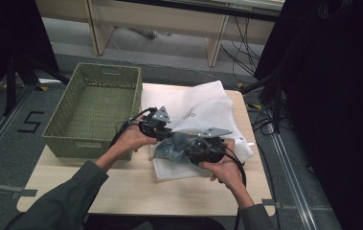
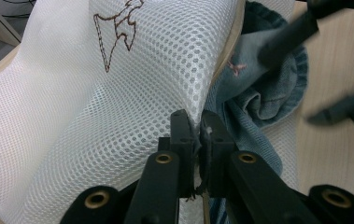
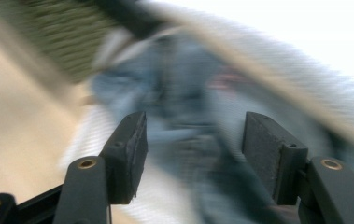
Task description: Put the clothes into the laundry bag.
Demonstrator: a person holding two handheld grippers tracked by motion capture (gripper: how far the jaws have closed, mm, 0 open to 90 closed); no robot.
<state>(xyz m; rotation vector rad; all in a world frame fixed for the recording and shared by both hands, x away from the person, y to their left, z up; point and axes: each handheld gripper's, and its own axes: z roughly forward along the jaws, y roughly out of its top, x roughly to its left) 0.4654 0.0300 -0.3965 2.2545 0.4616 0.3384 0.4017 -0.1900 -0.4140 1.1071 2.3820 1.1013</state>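
Denim garment [image 1: 172, 149] lies half inside mesh bag [image 1: 203, 110]; left fingers [image 2: 194, 128] pinch its edge, right fingers [image 3: 193, 154] parted, empty.

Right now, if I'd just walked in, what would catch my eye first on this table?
Probably the white mesh bag at the table's middle, its edge pinched up by the left gripper so the mouth gapes. Blue denim bulges out of that opening, with the right gripper facing it, jaws apart. To the left stands a green basket.
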